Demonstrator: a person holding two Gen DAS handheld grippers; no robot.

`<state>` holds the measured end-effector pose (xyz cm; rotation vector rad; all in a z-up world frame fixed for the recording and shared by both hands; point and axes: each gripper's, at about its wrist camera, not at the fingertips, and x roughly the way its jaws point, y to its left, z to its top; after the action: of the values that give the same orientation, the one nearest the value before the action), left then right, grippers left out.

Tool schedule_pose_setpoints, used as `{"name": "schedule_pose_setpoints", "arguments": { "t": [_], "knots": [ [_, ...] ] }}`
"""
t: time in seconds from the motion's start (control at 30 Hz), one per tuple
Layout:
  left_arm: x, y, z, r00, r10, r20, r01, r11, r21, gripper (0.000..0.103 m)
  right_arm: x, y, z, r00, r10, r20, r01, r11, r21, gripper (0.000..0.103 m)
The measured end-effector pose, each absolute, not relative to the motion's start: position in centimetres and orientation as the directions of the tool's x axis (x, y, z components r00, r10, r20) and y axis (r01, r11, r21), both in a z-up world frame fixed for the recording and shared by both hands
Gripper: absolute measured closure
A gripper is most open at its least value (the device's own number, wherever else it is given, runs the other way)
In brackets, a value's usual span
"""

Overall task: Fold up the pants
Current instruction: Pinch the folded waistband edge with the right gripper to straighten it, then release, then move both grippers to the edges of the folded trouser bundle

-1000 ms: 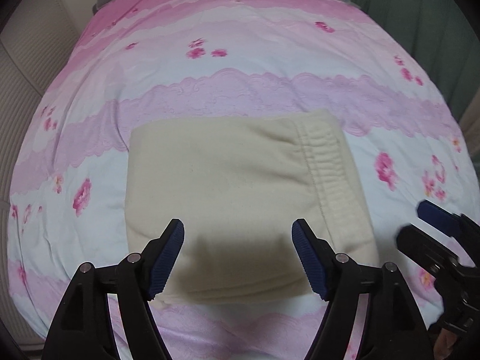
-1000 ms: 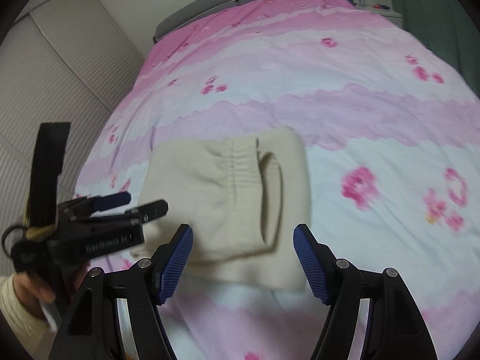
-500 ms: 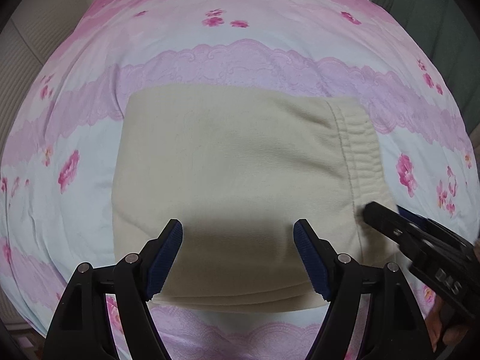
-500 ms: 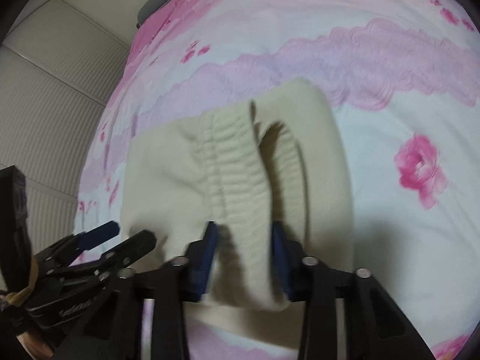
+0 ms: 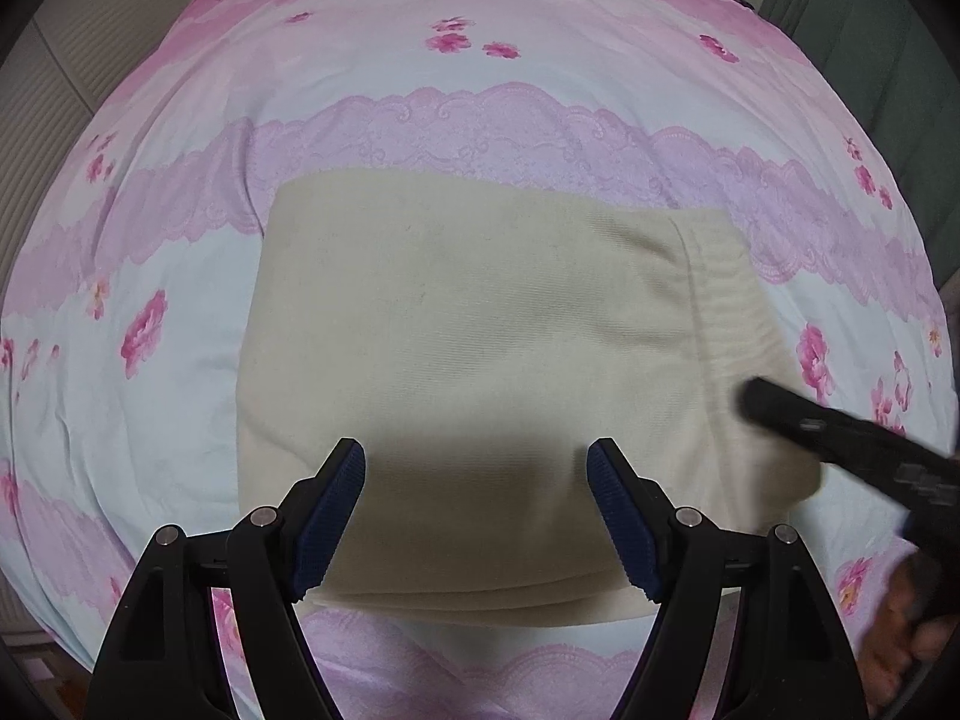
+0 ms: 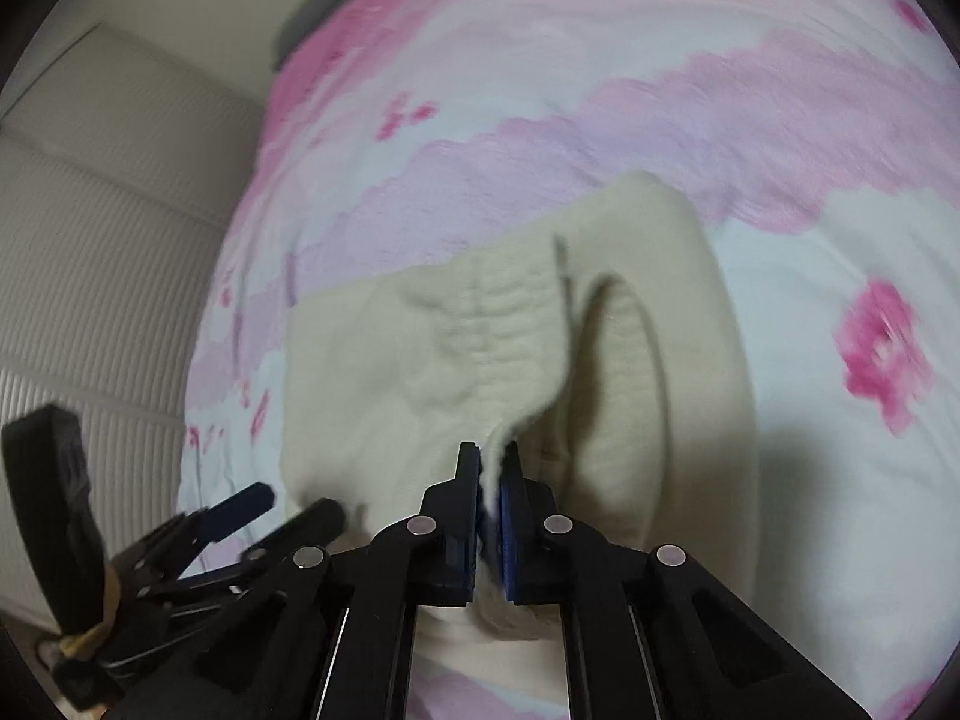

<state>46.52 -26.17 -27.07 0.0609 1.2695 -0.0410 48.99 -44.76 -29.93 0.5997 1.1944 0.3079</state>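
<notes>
Closest to me, my right gripper [image 6: 492, 468] had just been closing, and its blue pads stood pinched on the near edge of the elastic waistband [image 6: 486, 324], with the cream cloth squeezed up between them. My left gripper [image 5: 476, 465] hung spread wide over the near hem of the pants [image 5: 480, 360], its fingers [image 5: 336, 492] straddling the cloth but, as far as I could tell, not pressing on it. I judged the left still had its pinch to make.

The pants lay already folded into a broad pad on the pink floral bedspread [image 5: 480, 132], long axis running across my left view, waistband end toward the right. So the right hand was the nearer to the band, and the left sat nearer the plain middle. From the left fingers the cloth ran straight ahead and away; any fold, I reckoned, would carry the waistband end over toward the far left edge.

Further off, a ribbed closet door [image 6: 90, 300] stood beside the bed. Small raised markings showed on the right gripper's body in the left view, too blurred to read; I saw no label on the pants.
</notes>
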Motion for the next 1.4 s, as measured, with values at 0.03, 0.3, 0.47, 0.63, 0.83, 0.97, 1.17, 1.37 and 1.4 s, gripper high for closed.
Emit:
{"name": "schedule_pose_setpoints", "arguments": {
  "t": [0.03, 0.3, 0.47, 0.63, 0.83, 0.97, 1.17, 1.37, 1.4],
  "knots": [
    [46.5, -26.1, -27.0, 0.295, 0.001, -0.956, 0.057, 0.998, 0.019, 0.027, 48.7, -45.2, -29.6, 0.354, 0.538, -0.765, 0.103, 0.791, 0.603, 0.097],
    [46.5, -27.4, -27.0, 0.283, -0.017, -0.959, 0.077, 0.997, 0.005, 0.026, 45.8, -48.1, -25.0, 0.464, 0.481, -0.744, 0.084, 0.812, 0.578, 0.098],
    [46.0, -28.3, -27.5, 0.267, 0.001, -0.964, 0.124, 0.992, 0.036, 0.026, 45.3, -50.1, -29.1, 0.406, 0.437, -0.803, 0.186, 0.82, 0.541, 0.098],
    [45.3, -27.9, -28.0, 0.254, 0.022, -0.967, 0.125, 0.991, 0.055, 0.026, 45.3, -50.6, -31.6, 0.375, 0.425, -0.824, 0.233, 0.817, 0.527, 0.095],
    [44.1, -26.7, -27.6, 0.248, 0.037, -0.968, 0.094, 0.994, 0.062, 0.026, 45.9, -49.3, -32.4, 0.312, 0.296, -0.903, 0.246, 0.893, 0.377, 0.048],
    [43.1, -25.6, -26.6, 0.268, 0.035, -0.963, 0.096, 0.993, 0.063, 0.025, 44.6, -49.7, -31.7, 0.301, 0.198, -0.933, 0.269, 0.921, 0.283, 0.037],
    [40.9, -24.0, -24.0, 0.319, 0.019, -0.948, 0.091, 0.995, 0.05, 0.023, 41.7, -50.2, -28.6, 0.324, 0.167, -0.931, 0.297, 0.916, 0.268, 0.037],
    [38.3, -22.7, -20.8, 0.397, 0.001, -0.918, 0.117, 0.992, 0.051, 0.017, 37.8, -49.0, -25.0, 0.433, 0.237, -0.87, 0.285, 0.879, 0.382, 0.028],
    [37.9, -22.5, -20.4, 0.413, -0.001, -0.911, 0.128, 0.99, 0.057, 0.017, 37.2, -48.6, -24.6, 0.446, 0.249, -0.86, 0.278, 0.875, 0.397, 0.028]
  ]
}}
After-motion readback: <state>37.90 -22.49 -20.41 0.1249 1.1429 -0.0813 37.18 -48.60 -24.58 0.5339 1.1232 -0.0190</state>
